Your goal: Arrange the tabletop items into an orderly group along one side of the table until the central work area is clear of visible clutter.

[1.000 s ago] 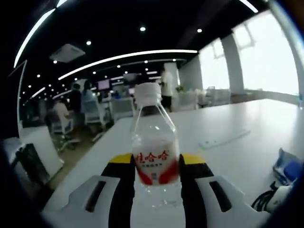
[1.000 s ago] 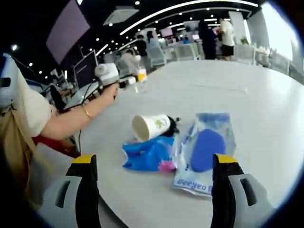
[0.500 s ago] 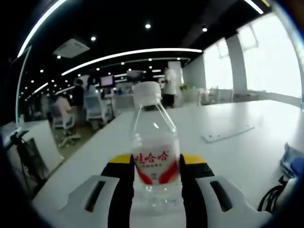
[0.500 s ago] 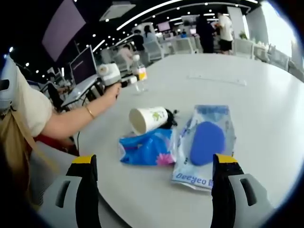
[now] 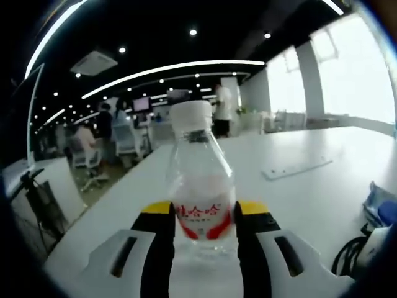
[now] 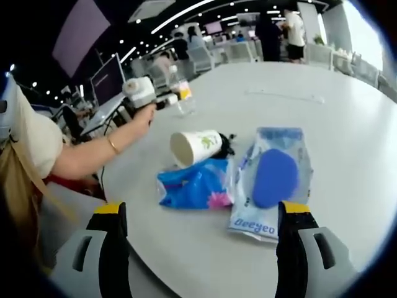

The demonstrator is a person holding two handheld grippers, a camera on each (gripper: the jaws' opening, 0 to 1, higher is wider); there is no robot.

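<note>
A clear water bottle (image 5: 203, 186) with a white cap and a red label stands upright between the jaws of my left gripper (image 5: 203, 214), which is shut on it just above the white table (image 5: 310, 205). In the right gripper view the same bottle (image 6: 182, 94) is small at the table's far left edge, at the end of a person's outstretched arm (image 6: 93, 158). My right gripper (image 6: 203, 208) is open above the near edge. Beyond it a paper cup (image 6: 197, 146) lies on its side, touching a blue packet (image 6: 193, 186) and a clear pouch (image 6: 273, 180) with a blue pad inside.
A black cable (image 6: 228, 146) lies behind the cup. A flat pale strip (image 6: 285, 96) lies farther across the table. Office chairs, screens and standing people fill the background. The table edge curves close on the left, by the person's body.
The left gripper view has swung slightly, and the bottle stays between its jaws. The right gripper has stayed open. The cup, packet and pouch lie where they were.
</note>
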